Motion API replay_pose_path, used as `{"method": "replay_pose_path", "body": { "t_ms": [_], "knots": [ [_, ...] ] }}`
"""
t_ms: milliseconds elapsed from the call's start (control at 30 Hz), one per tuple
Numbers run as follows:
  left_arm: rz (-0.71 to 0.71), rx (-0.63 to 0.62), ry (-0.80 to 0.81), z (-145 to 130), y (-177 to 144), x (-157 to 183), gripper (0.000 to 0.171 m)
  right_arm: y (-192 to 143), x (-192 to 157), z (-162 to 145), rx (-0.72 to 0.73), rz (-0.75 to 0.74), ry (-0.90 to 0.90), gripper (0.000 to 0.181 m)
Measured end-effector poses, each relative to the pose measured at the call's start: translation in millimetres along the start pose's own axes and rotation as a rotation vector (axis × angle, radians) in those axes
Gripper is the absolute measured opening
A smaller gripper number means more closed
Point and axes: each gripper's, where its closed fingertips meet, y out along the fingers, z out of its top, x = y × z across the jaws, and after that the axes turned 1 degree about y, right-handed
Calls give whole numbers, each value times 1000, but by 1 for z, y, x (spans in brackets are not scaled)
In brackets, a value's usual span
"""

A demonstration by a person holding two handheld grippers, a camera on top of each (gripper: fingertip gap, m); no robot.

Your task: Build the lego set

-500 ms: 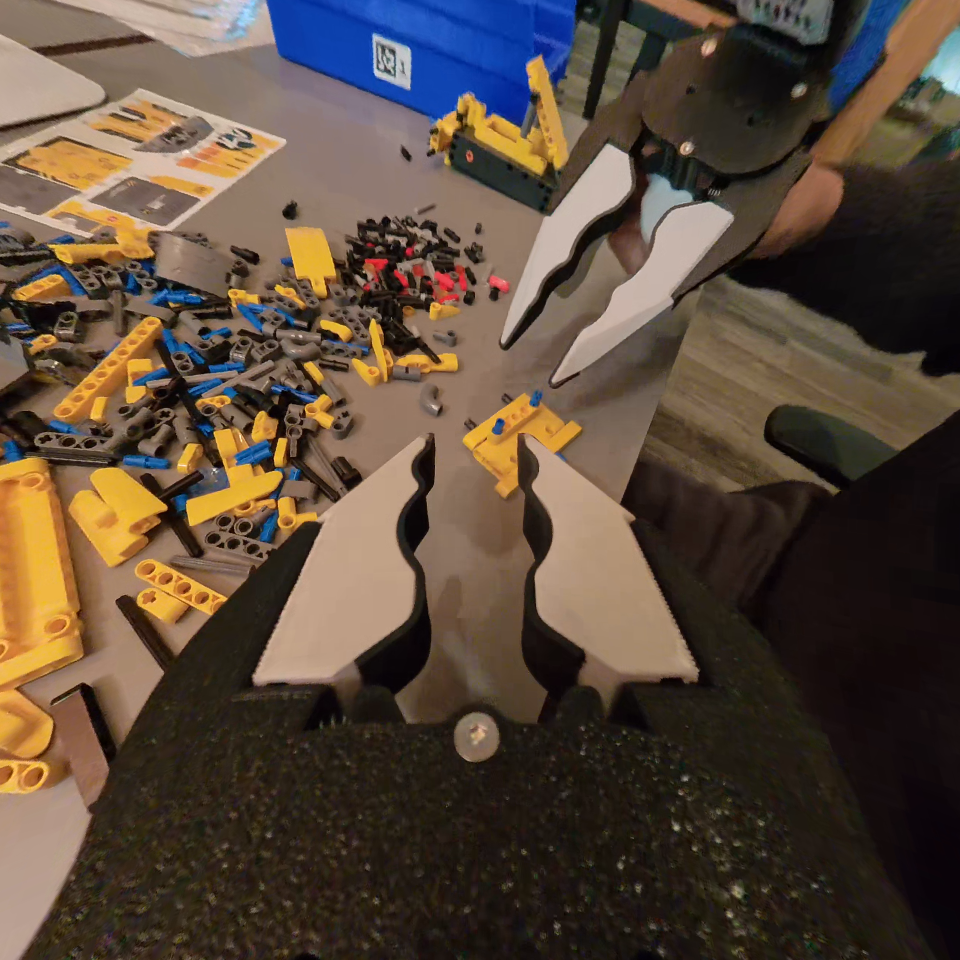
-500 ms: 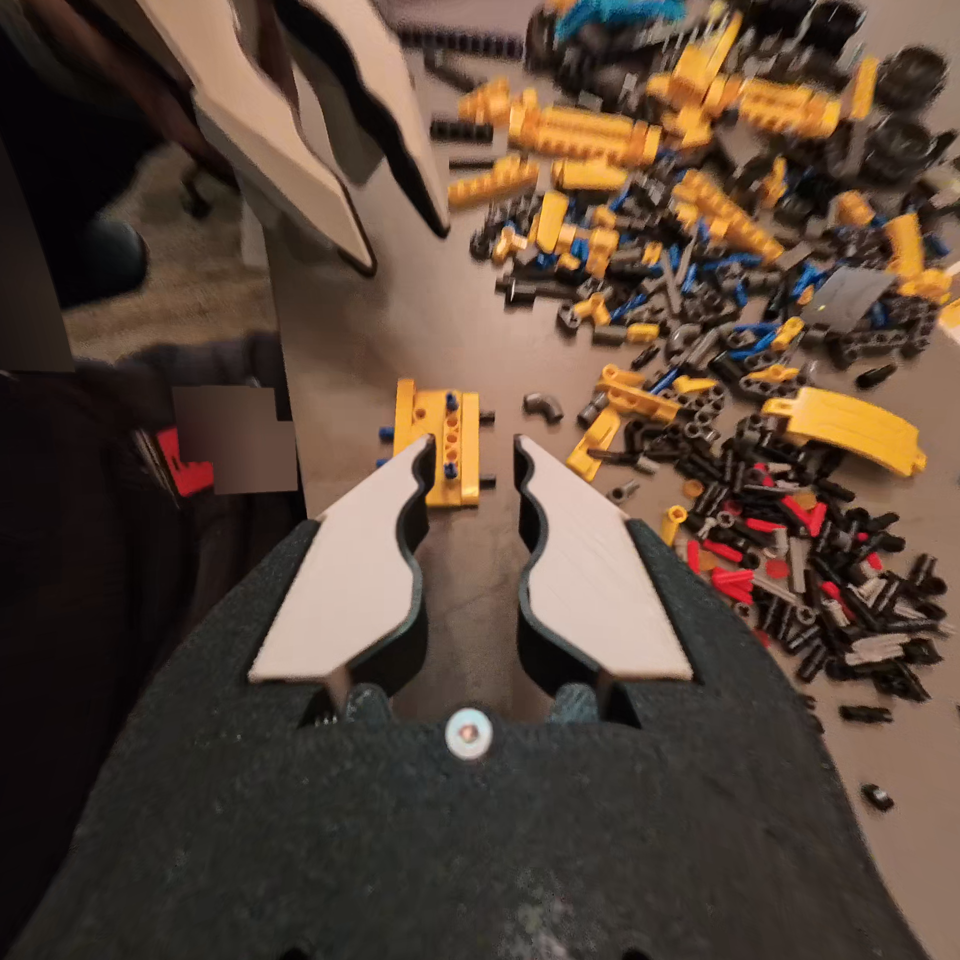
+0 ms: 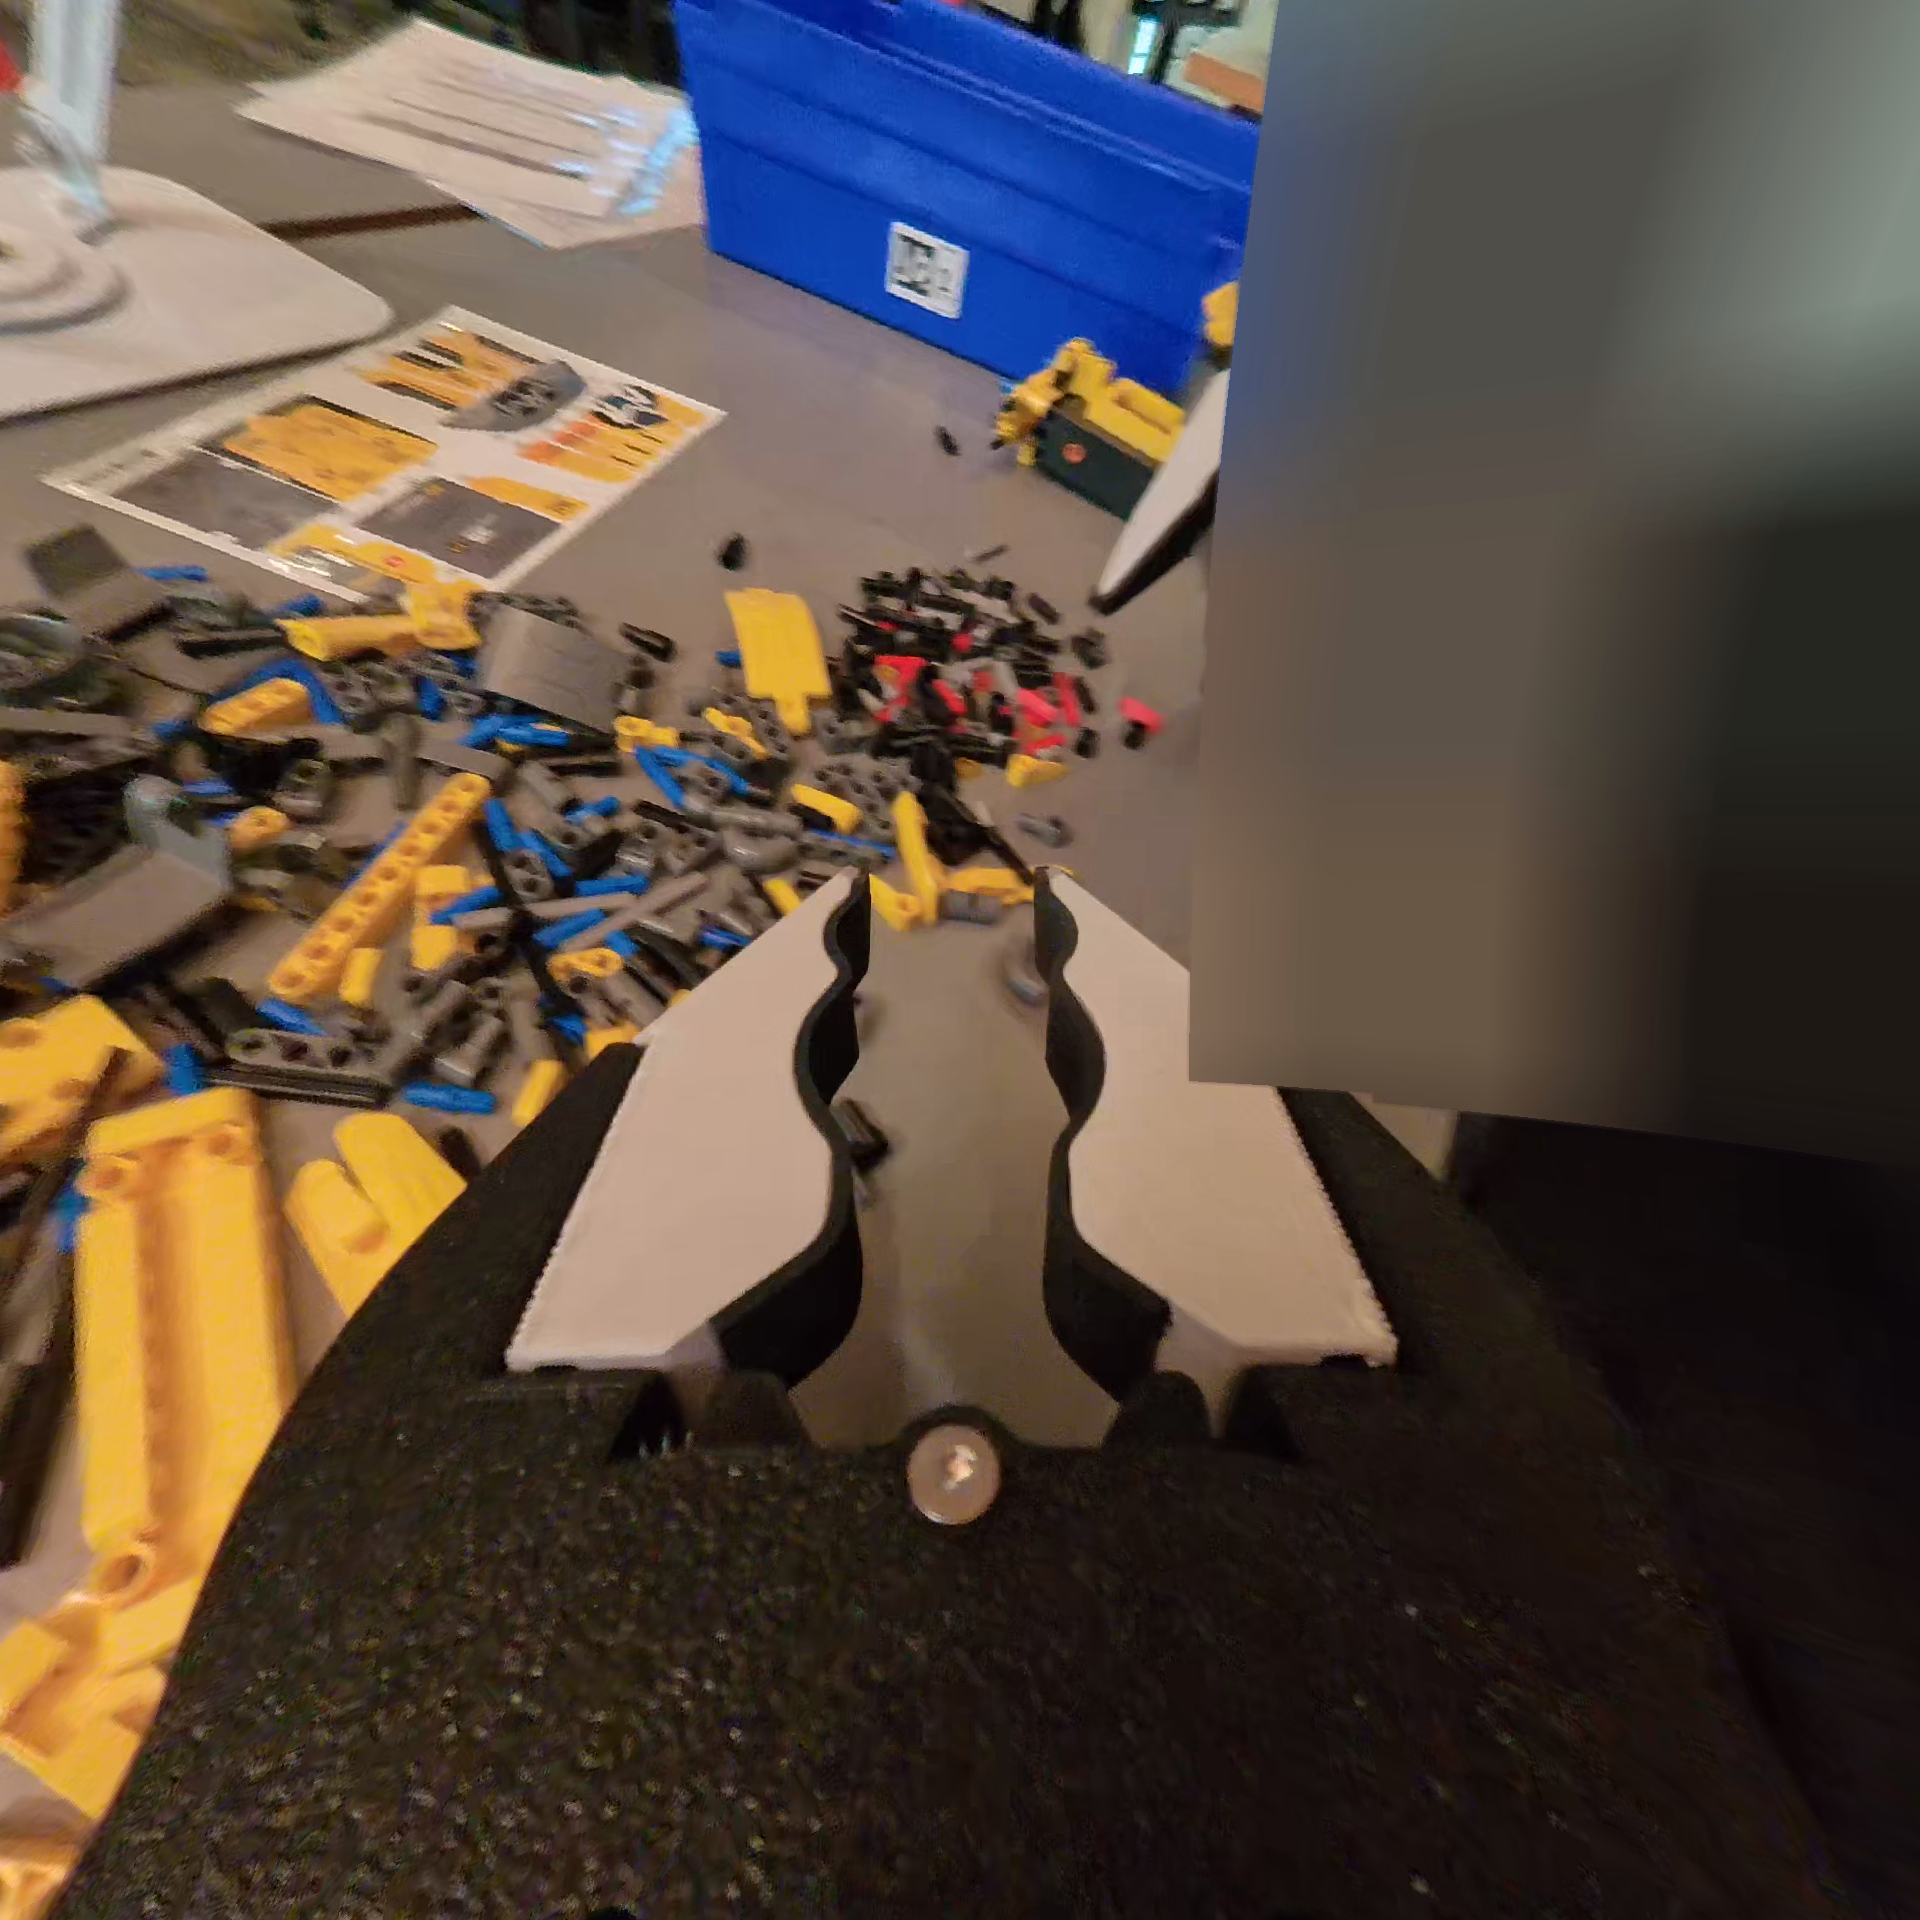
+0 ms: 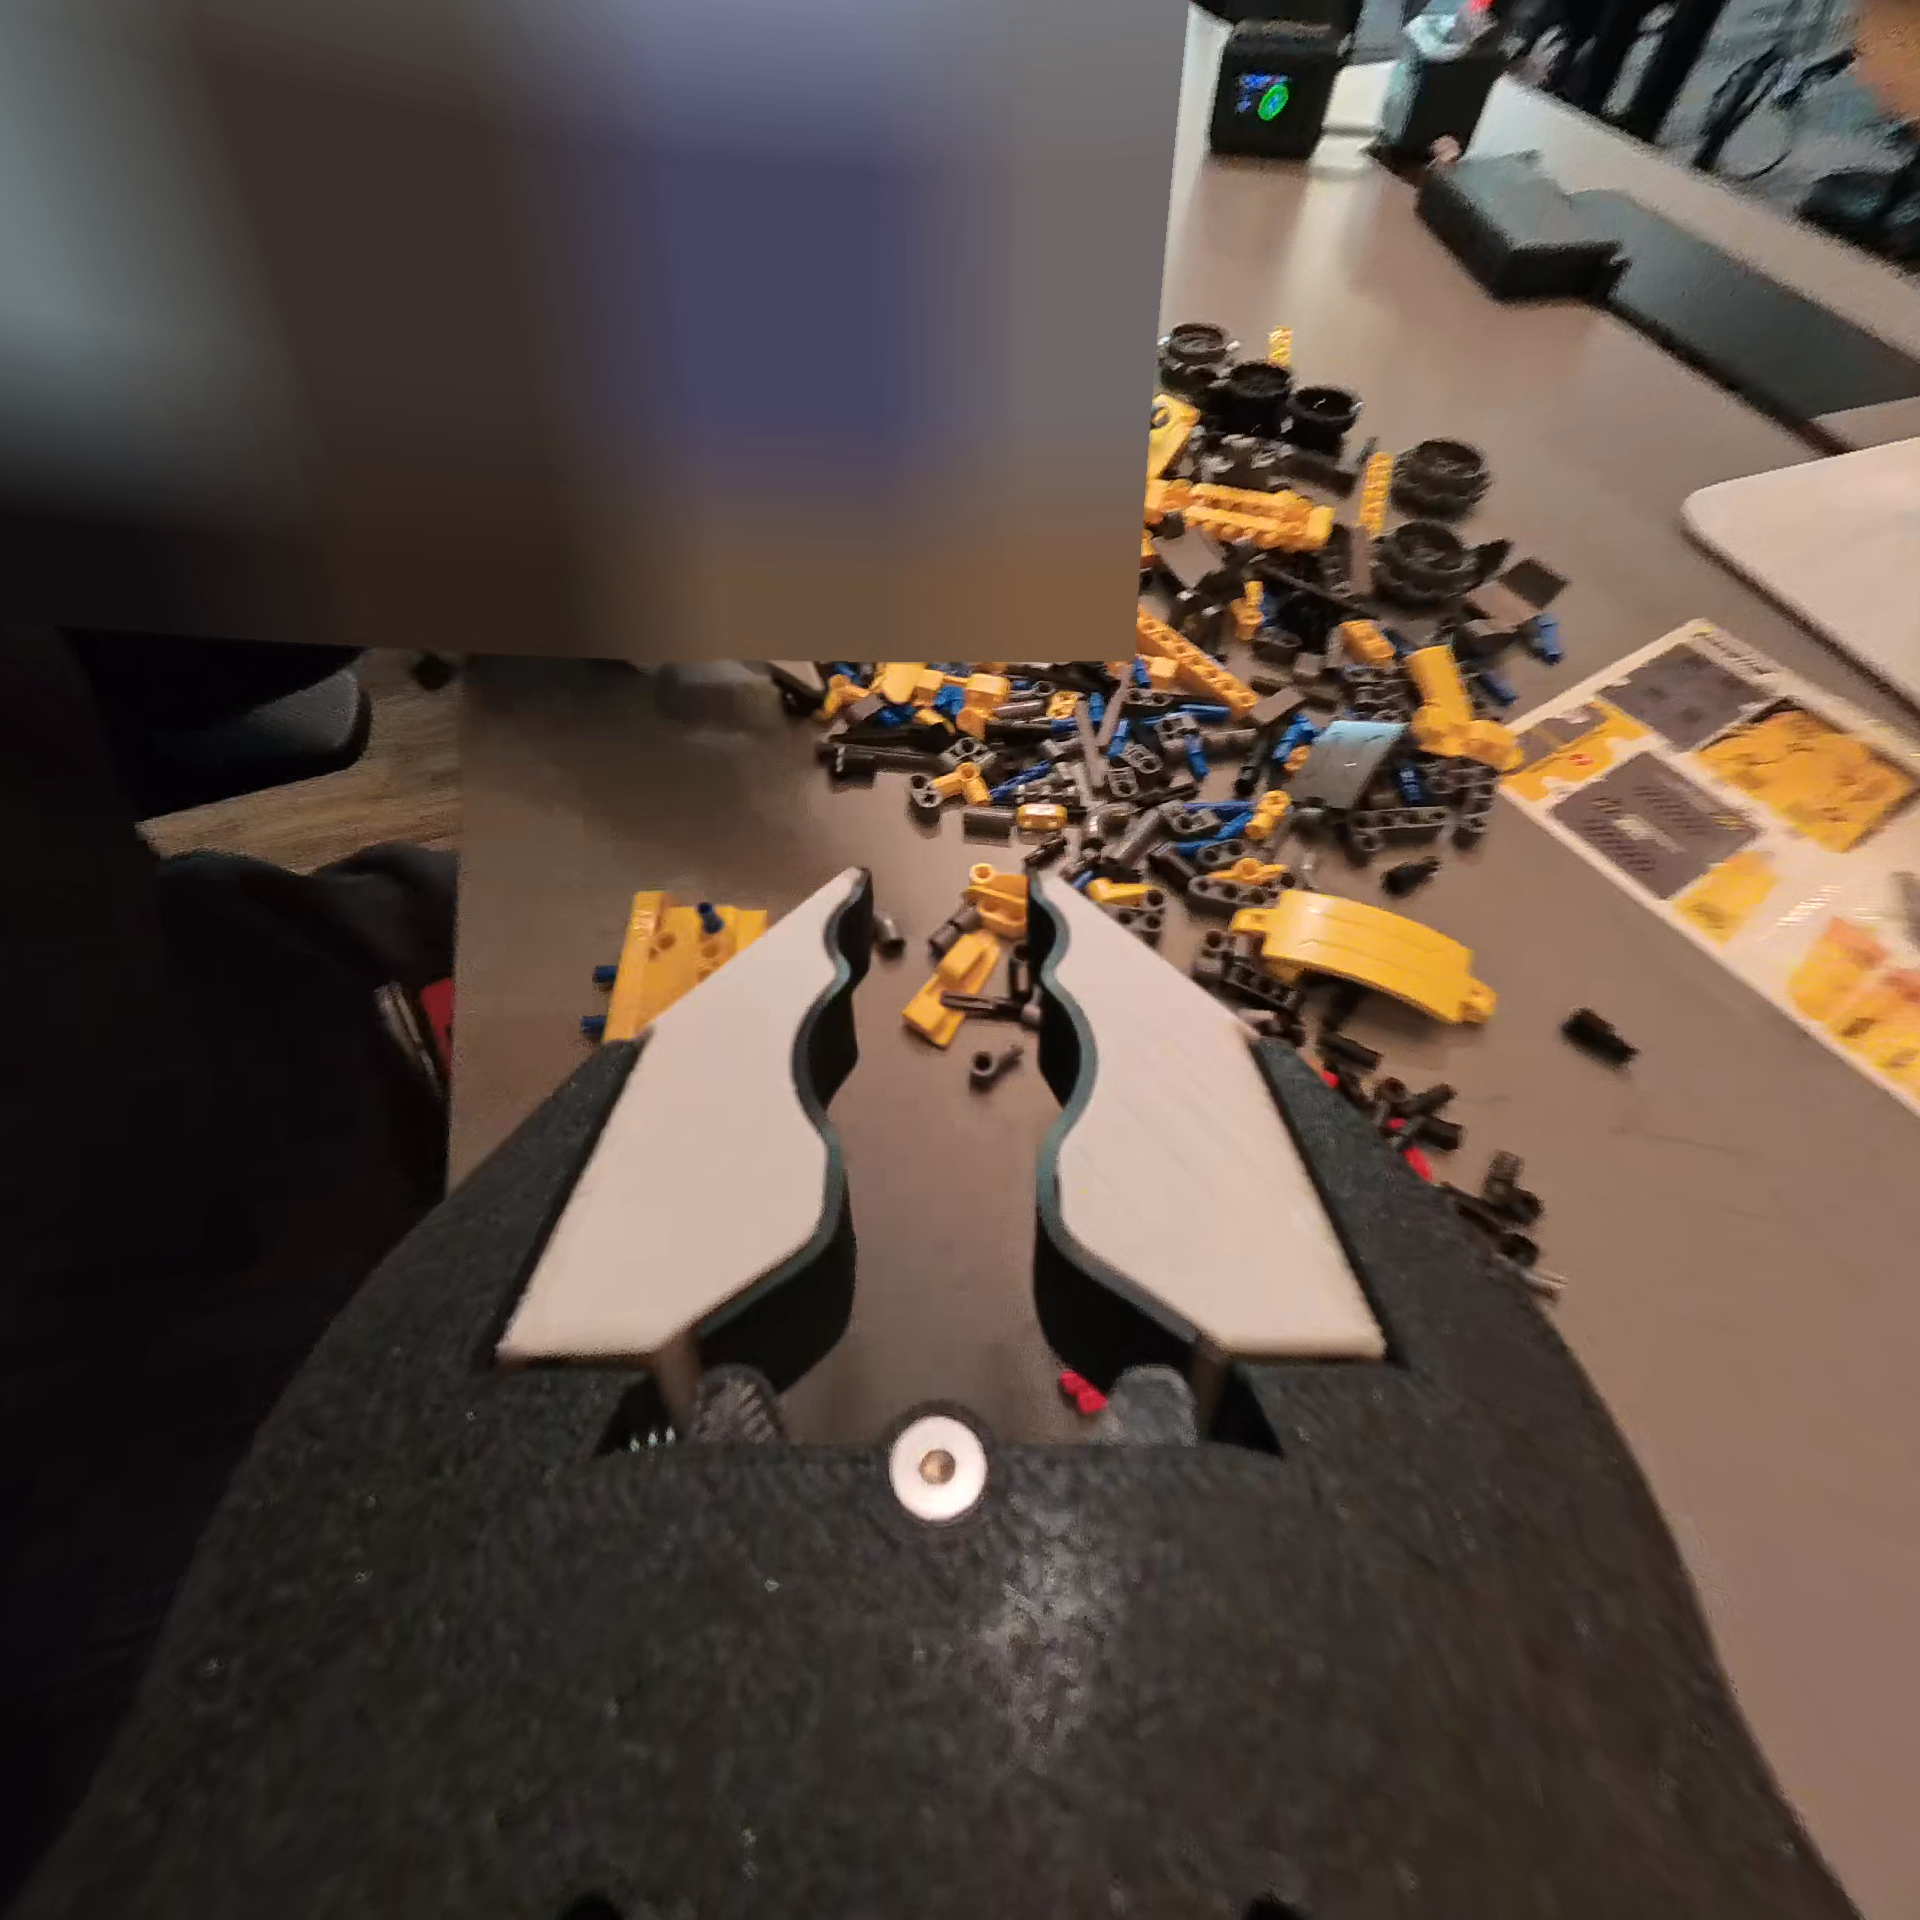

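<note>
Left tool: jaws apart, empty, over bricks.
Right tool: jaws apart, empty, beside yellow plate.

Grey table carries scattered building-toy parts, a blue bin, printed sheets

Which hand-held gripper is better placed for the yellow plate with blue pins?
Likely right: the right hand-held gripper is open beside the yellow plate; the left wrist view doesn't show it.
</note>
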Motion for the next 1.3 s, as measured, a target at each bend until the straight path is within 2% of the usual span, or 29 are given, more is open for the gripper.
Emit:
{"method": "replay_pose_path", "body": {
  "t_ms": [33,167,267,333,400,467,533,600,633,700,833,967,1133,1300],
  "knots": [
    [22,4,23,3,4,-4,31,-3,2,3,18,-27,-15,29],
    [28,73,61,38,23,-3,31,-7,16,27,128,-93,-83,29],
    [32,80,123,71,45,-4,31,-5,51,56,211,-176,-134,28],
    [112,51,223,88,63,-23,31,-4,90,71,226,-286,-115,29],
    [265,16,331,100,77,-57,31,-5,128,71,192,-390,-45,29],
    [343,-6,381,102,86,-82,31,-2,139,67,205,-388,-5,29],
    [303,24,358,97,92,-85,31,2,140,54,194,-400,-3,29],
    [222,164,295,99,87,-75,25,7,143,34,110,-423,16,28],
    [172,189,273,100,83,-67,21,11,143,24,57,-411,30,28],
    [193,225,289,109,75,-67,20,17,143,16,6,-377,46,29],
    [220,213,290,111,70,-68,19,20,138,9,-12,-344,47,28],
    [182,263,220,114,69,-64,18,25,130,10,-22,-334,-1,28],
    [153,265,167,111,71,-65,18,39,123,0,-76,-332,-52,28],
    [145,249,142,107,74,-68,19,42,117,0,-69,-318,-41,30]
  ]
}}
